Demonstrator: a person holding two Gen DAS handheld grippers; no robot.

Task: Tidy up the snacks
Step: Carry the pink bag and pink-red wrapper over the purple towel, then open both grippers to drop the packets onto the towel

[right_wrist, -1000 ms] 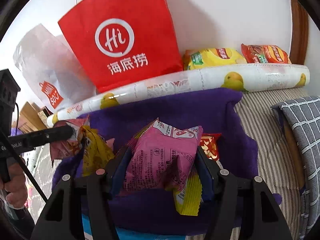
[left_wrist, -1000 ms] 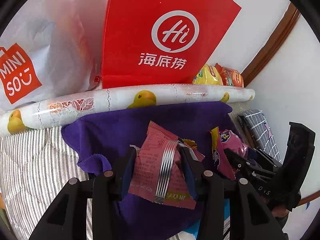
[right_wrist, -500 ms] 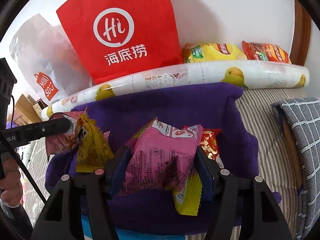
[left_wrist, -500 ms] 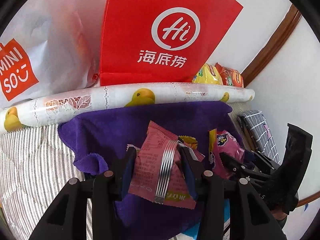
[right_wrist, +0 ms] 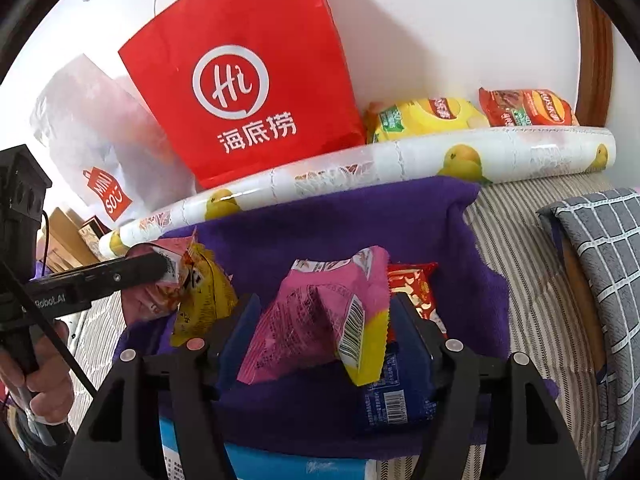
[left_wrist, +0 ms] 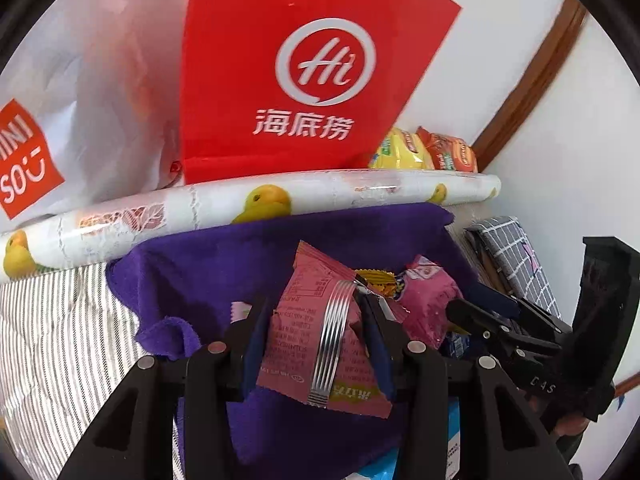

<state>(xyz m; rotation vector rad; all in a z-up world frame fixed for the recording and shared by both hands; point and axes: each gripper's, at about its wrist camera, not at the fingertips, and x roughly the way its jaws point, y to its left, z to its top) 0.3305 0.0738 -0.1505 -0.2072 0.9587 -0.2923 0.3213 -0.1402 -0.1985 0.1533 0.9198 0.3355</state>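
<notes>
- The left gripper point(left_wrist: 316, 344) pinches a dusty-pink snack packet point(left_wrist: 320, 344) by its sides, just above the purple cloth point(left_wrist: 208, 272).
- The right gripper point(right_wrist: 320, 332) has its jaws opening around a bright pink snack packet point(right_wrist: 316, 320); the pads look barely off it, though I cannot tell for sure.
- A yellow packet point(right_wrist: 204, 296) and a red packet point(right_wrist: 412, 288) lie on the cloth either side; a blue packet point(right_wrist: 396, 396) sits below.
- Beyond the cloth lies a duck-print roll point(right_wrist: 400, 160).
- Behind it stand a red paper bag point(right_wrist: 248, 76), a white plastic bag point(right_wrist: 88, 136) and two chip bags point(right_wrist: 472, 116).
</notes>
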